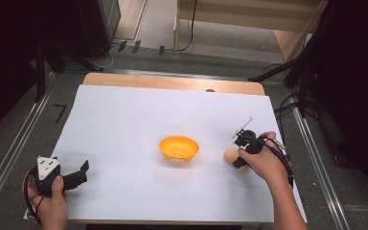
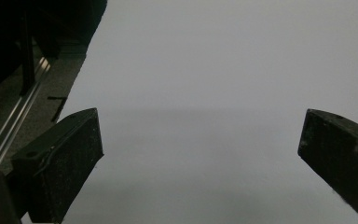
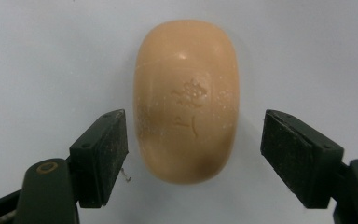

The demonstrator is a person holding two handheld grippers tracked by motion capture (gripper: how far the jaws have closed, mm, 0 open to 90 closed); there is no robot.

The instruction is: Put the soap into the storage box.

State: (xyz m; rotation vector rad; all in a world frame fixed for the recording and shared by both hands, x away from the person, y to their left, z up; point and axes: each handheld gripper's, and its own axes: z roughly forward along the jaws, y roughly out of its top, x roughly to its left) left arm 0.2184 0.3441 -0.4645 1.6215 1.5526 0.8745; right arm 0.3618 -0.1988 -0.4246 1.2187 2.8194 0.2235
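Peach soap (image 3: 186, 100), gripper (image 1: 242, 152) half-covering it

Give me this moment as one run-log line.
right hand-held gripper: open, straddling soap bar, no contact | left hand-held gripper: open, idle | orange bowl: empty

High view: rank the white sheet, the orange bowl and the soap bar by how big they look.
1. White sheet
2. Orange bowl
3. Soap bar, partly hidden under the right hand-held gripper, so its full size is unsure.
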